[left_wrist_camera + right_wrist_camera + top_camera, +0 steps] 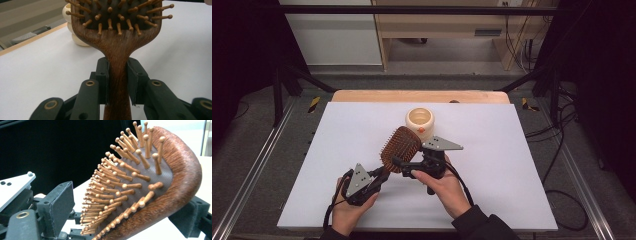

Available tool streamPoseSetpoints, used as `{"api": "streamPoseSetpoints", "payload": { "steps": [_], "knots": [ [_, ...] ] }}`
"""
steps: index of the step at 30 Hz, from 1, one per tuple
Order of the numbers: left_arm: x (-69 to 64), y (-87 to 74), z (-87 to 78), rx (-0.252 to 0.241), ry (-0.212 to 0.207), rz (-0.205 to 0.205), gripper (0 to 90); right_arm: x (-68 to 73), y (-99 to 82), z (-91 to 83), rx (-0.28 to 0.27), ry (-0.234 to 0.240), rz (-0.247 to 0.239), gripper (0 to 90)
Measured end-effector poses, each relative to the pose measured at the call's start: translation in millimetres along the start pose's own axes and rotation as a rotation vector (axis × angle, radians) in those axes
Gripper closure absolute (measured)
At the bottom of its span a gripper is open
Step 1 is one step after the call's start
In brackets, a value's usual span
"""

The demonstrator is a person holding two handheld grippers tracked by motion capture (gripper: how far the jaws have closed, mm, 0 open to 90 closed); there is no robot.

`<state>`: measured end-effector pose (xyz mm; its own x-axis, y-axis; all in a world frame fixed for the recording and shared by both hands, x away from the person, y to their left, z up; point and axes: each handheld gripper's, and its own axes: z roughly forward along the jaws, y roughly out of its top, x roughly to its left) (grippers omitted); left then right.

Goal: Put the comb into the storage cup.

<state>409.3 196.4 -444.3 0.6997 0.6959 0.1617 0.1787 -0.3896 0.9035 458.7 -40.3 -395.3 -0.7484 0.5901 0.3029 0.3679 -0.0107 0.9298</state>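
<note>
A brown wooden hairbrush (401, 147) with ball-tipped wooden pins is held up above the white table sheet (512, 150). My left gripper (382, 175) is shut on its handle; in the left gripper view the pads clamp the handle (117, 42) on both sides just below the head, at the left gripper (118, 75). My right gripper (398, 162) comes at the brush head from the right. In the right gripper view the head (180, 177) lies between the jaws of the right gripper (126, 211). One pad faces the pin tips with a small gap. The other sits at the wooden back.
A cream round cup (420, 121) stands on the sheet just beyond the brush, also seen as the cup (75, 37) behind the head. The wooden table edge (362, 95) runs along the far side. Metal frame rails flank the table.
</note>
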Motion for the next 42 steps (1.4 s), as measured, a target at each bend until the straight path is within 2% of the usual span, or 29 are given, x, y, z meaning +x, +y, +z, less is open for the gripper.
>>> {"api": "streamPoseSetpoints", "payload": {
  "steps": [12, 22, 31, 35, 42],
  "knots": [
    [-1.2, 0.6, -0.7, -0.008, -0.001, 0.003, 73.0, -3.7, 2.0, -0.9, -0.020, 0.001, 0.025, 19.5],
    [-1.6, 0.9, -1.0, -0.014, -0.001, 0.006, 72.9, -6.1, 5.8, -3.1, -0.033, -0.004, 0.028, 22.1],
    [-1.3, 0.8, -1.5, -0.016, 0.000, 0.007, 72.9, -4.6, 8.3, -2.7, -0.040, 0.001, 0.029, 22.5],
    [-1.6, 0.9, -1.6, -0.019, 0.000, 0.007, 72.9, -5.5, 9.7, -2.1, -0.048, 0.014, 0.054, 24.1],
    [-2.1, 1.1, -2.2, -0.026, 0.000, 0.007, 72.9, -6.3, 10.3, -2.6, -0.050, 0.019, 0.057, 26.8]
  ]
}}
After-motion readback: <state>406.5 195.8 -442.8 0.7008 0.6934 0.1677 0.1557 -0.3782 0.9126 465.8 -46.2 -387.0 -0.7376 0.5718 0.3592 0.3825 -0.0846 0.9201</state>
